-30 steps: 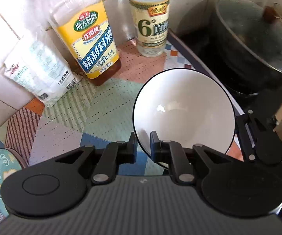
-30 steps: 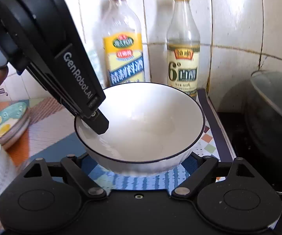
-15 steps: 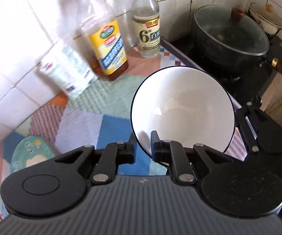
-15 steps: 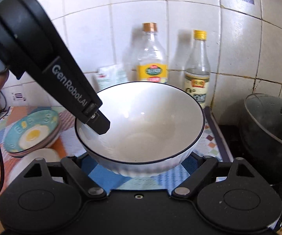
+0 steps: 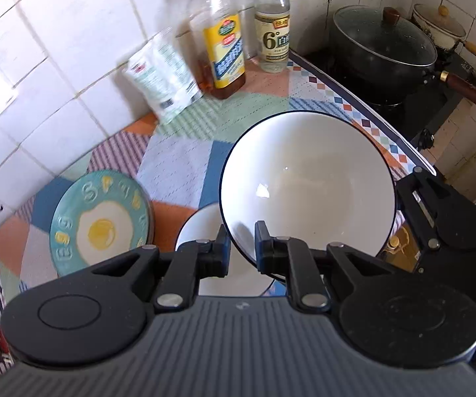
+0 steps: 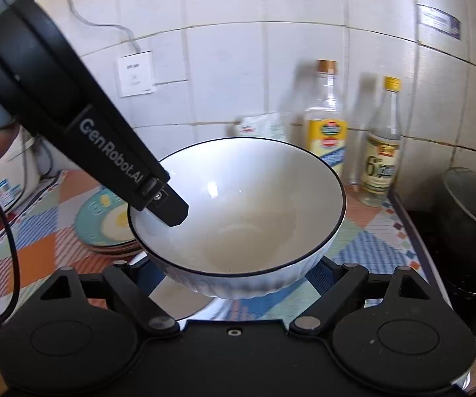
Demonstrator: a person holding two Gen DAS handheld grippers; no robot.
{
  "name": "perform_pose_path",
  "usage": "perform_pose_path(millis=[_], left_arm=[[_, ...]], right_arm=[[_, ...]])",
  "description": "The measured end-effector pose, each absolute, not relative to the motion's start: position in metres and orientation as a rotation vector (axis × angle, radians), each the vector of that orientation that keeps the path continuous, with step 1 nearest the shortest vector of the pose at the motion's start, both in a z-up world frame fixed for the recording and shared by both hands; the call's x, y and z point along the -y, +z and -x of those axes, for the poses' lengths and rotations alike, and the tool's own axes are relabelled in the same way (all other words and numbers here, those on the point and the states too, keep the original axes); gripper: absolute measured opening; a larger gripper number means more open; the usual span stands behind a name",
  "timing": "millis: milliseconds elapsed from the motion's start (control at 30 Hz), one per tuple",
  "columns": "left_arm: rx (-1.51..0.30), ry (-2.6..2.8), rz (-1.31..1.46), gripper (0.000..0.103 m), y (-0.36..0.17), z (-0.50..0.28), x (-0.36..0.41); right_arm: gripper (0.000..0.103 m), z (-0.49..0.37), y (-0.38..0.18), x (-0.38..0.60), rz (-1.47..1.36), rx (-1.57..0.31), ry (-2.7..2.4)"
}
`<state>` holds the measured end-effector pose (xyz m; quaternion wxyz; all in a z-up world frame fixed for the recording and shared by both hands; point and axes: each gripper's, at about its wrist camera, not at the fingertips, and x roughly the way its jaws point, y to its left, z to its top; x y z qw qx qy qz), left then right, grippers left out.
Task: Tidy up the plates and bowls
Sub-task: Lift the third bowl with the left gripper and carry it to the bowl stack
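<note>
Two tools carry one empty white bowl (image 5: 307, 185) above the desk (image 5: 178, 165): the left tool (image 5: 241, 251) is clamped tight on its near rim, while the right tool (image 6: 234, 284) cradles its base between wide-spread jaws. It should stay level and come down centred into the second empty bowl (image 5: 201, 231) beside the egg-print plate (image 5: 100, 218).

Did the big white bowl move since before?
Yes. The bowl went up and back from the bottles, which look smaller and farther now.
</note>
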<state>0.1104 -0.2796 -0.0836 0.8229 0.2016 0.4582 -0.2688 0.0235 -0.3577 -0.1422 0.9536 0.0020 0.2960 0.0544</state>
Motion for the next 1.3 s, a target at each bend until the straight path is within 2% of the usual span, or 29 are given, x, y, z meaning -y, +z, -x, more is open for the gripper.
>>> perform_pose_path(millis=[400, 767, 1300], left_arm=[[-1.072, -0.548, -0.286, 0.013, -0.104, -0.125, 0.214], [-1.174, -0.522, -0.240, 0.013, -0.144, -0.155, 0.208], [-1.193, -0.470, -0.217, 0.015, -0.179, -0.170, 0.203]], right_arm=[[0.091, -0.033, -0.152, 0.318, -0.013, -0.666, 0.260], [0.091, -0.062, -0.176, 0.313, 0.032, -0.764, 0.298], [0.090, -0.073, -0.182, 0.301, 0.145, -0.848, 0.276]])
